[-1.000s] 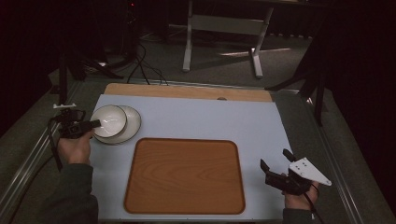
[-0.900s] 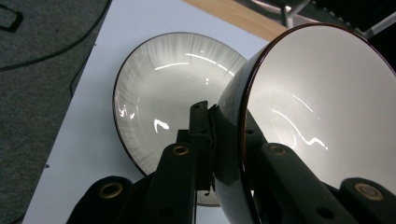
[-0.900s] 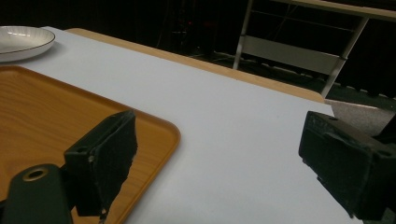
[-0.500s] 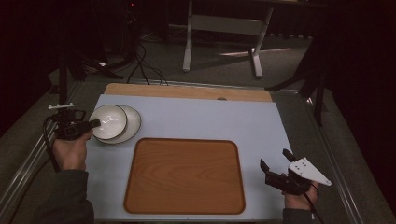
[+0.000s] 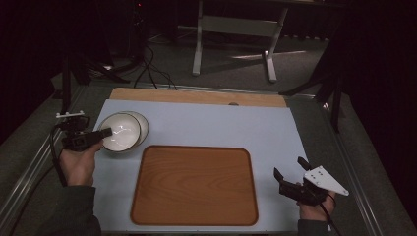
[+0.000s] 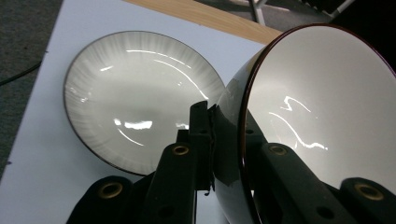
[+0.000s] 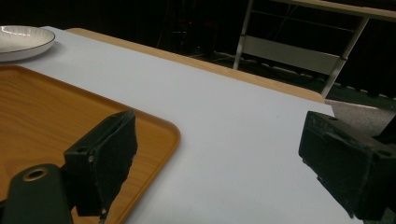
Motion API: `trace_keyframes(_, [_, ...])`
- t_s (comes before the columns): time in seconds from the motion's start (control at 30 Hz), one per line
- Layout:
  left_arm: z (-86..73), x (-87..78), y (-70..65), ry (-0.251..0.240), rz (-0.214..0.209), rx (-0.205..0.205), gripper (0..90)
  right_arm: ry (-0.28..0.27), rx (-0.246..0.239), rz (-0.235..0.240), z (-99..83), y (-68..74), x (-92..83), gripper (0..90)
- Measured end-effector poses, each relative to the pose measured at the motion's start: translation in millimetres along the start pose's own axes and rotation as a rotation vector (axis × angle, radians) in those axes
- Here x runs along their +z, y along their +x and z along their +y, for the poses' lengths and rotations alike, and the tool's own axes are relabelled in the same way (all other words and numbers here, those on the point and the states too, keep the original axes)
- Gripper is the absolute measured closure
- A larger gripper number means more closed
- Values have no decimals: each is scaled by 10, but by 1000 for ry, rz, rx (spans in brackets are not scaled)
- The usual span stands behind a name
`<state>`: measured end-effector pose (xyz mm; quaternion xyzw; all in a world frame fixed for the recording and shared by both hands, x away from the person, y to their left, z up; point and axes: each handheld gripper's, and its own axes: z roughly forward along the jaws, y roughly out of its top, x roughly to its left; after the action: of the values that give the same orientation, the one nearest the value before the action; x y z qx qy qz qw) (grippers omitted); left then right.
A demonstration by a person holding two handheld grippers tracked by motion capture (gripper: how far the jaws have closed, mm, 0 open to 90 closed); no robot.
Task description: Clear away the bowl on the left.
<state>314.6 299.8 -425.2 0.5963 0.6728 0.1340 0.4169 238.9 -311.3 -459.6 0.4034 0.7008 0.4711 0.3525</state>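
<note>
A white bowl (image 5: 121,132) with a dark rim hangs tilted just above a pale ribbed plate (image 5: 143,124) at the left of the blue mat. My left gripper (image 5: 105,132) is shut on the bowl's near rim. In the left gripper view one jaw lies inside the bowl (image 6: 322,107) and the other outside its wall, with the plate (image 6: 135,88) on the mat behind. My right gripper (image 5: 290,168) stands open over the mat, right of the wooden tray (image 5: 194,184), with nothing between its jaws. The right gripper view has that gripper (image 7: 219,140) over the tray's corner (image 7: 51,107).
The blue mat (image 5: 221,123) covers a wooden table whose bare strip (image 5: 196,97) runs along the far edge. Grey metal rails border the table left and right. Table legs and cables stand on the dark floor beyond. The plate (image 7: 18,39) lies far left in the right gripper view.
My left hand has raised the bowl slightly off the plate and drawn it a little toward the tray. The right hand has kept still.
</note>
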Motion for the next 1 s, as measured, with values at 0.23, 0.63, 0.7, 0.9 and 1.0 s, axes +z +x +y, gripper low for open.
trace_keyframes(0.23, [-73,23,-68,1,-27,1,828,2,-2,1,0,5,3,111])
trace_keyframes(0.63, [-182,88,-222,15,-68,19,827,2,-2,0,-1,1,1,111])
trace_keyframes(0.7, [-192,96,-235,19,-70,19,828,2,-2,0,-2,1,1,111])
trace_keyframes(0.9, [-279,157,-317,30,-96,19,828,0,0,-1,-2,-1,-2,111])
trace_keyframes(1.0, [-315,181,-340,36,-104,18,827,1,-2,-1,-1,0,-1,111])
